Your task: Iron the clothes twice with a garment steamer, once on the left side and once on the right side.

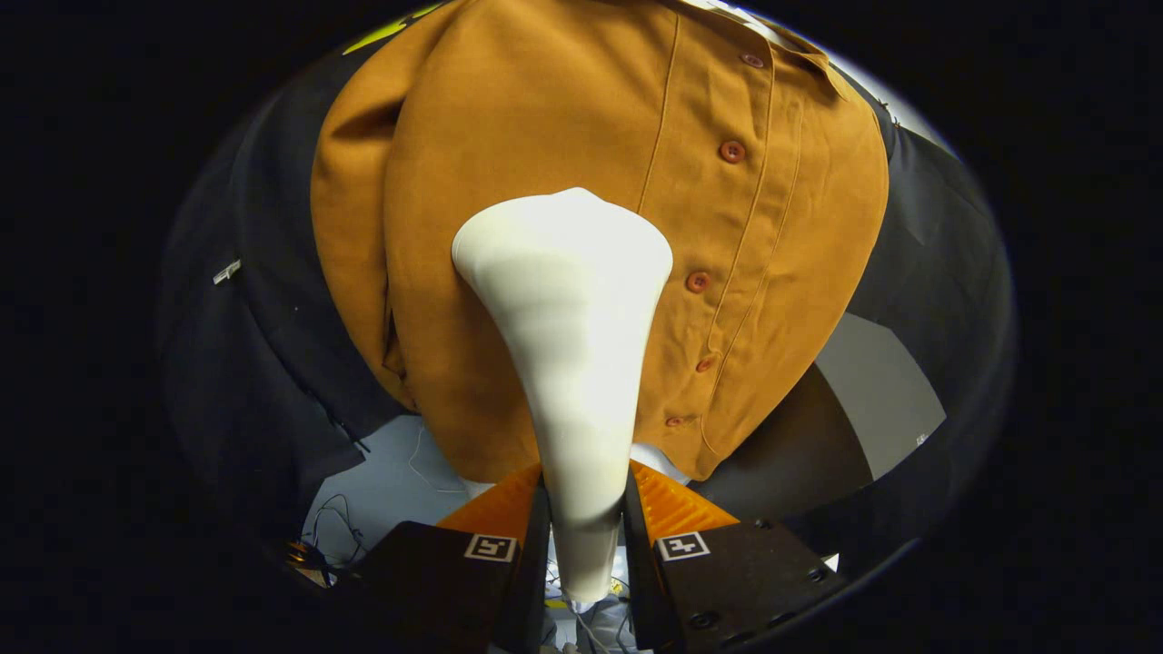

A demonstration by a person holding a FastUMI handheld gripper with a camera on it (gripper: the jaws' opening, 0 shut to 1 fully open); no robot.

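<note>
A brown button-up shirt [563, 118] hangs upright ahead of me, its button placket [718, 218] running down to the right of centre. A white garment steamer [568, 345] stands between my fingers, its handle clamped by both of them. My gripper [586, 504] is shut on that handle. The steamer's wide head [563, 241] points at the shirt's front panel, just left of the placket, about halfway down. Whether the head touches the cloth is hidden.
Black cloth [263, 300] hangs behind and to both sides of the shirt. Below the hem lies a pale floor [391, 472] with loose cables [341, 527]. A grey panel [886, 391] stands at the lower right.
</note>
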